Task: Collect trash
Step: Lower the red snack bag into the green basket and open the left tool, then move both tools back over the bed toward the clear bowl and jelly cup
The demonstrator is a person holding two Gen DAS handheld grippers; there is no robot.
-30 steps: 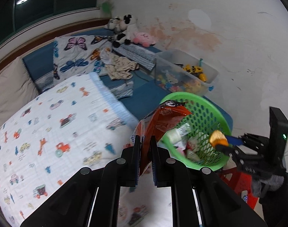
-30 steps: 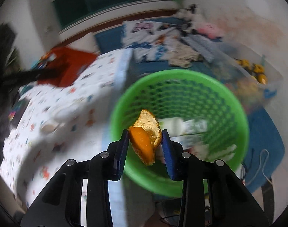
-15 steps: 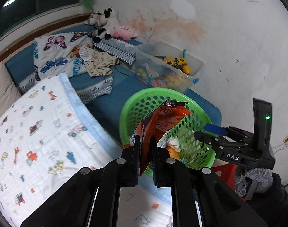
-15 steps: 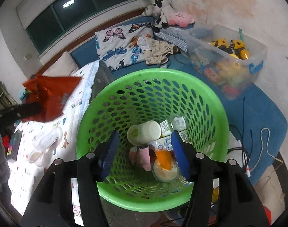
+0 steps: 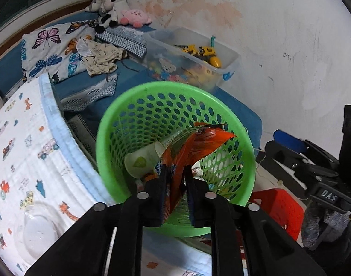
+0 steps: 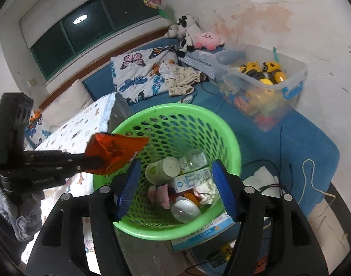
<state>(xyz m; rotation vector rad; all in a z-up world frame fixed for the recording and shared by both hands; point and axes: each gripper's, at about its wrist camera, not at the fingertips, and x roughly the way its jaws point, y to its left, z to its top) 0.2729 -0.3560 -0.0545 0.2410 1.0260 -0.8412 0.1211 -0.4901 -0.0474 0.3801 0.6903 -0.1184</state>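
Left gripper over the round green perforated plastic basket; the crumpled orange foil snack bag stands between its fingers, upper end reaching across the basket mouth. Jaws have just been opening and now stand slightly apart; the bag sits in the gap, and I cannot tell whether the pads still press on it.

Right gripper above the basket's near rim, jaws have just been opening, about half wide, nothing between them. Below: a white paper cup, small cartons, crumpled tissue, an orange peel piece. Basket sits beside the bed.
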